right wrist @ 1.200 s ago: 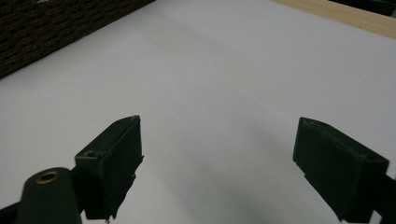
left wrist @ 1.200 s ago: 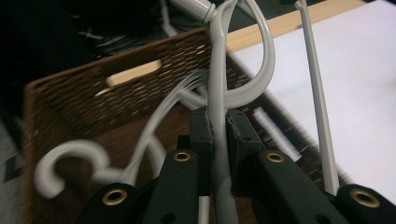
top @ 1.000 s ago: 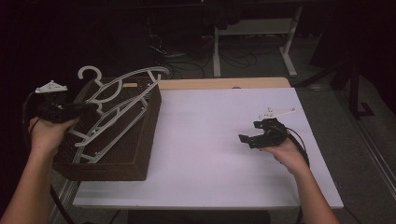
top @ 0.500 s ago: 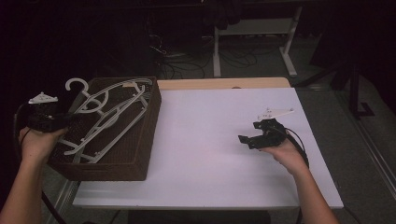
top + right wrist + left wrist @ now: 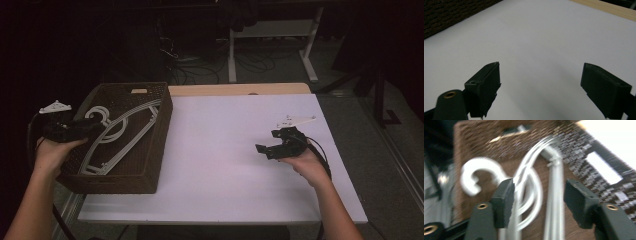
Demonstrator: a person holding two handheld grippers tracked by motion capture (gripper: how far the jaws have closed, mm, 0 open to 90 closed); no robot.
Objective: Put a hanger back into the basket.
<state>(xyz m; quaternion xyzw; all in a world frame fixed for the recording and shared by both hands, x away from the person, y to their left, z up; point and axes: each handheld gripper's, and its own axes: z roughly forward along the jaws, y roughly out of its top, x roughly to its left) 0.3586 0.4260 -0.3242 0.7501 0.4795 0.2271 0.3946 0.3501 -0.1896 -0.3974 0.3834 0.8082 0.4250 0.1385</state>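
Several white plastic hangers (image 5: 125,132) lie in the brown woven basket (image 5: 150,165) at the table's left end, hooks (image 5: 100,116) toward the left. My left gripper (image 5: 96,126) hovers over the basket's left rim beside the hooks. In the left gripper view its jaws have just been opening, and the left gripper (image 5: 539,200) stands open with blurred hanger (image 5: 555,185) strands between the pads, none pinched. My right gripper (image 5: 264,150) rests open over the white table (image 5: 220,150) at the right, and in the right gripper view nothing lies between the jaws of the right gripper (image 5: 540,85).
The basket (image 5: 446,15) takes up the table's left end, with a handle slot (image 5: 602,171) in its wall. A wooden strip (image 5: 240,89) runs along the table's far edge. Table legs and cables stand on the dark floor beyond.
The hangers went from tilted up above the basket to lying flat inside it. My left hand sank with them and its jaws opened. The right hand has not moved.
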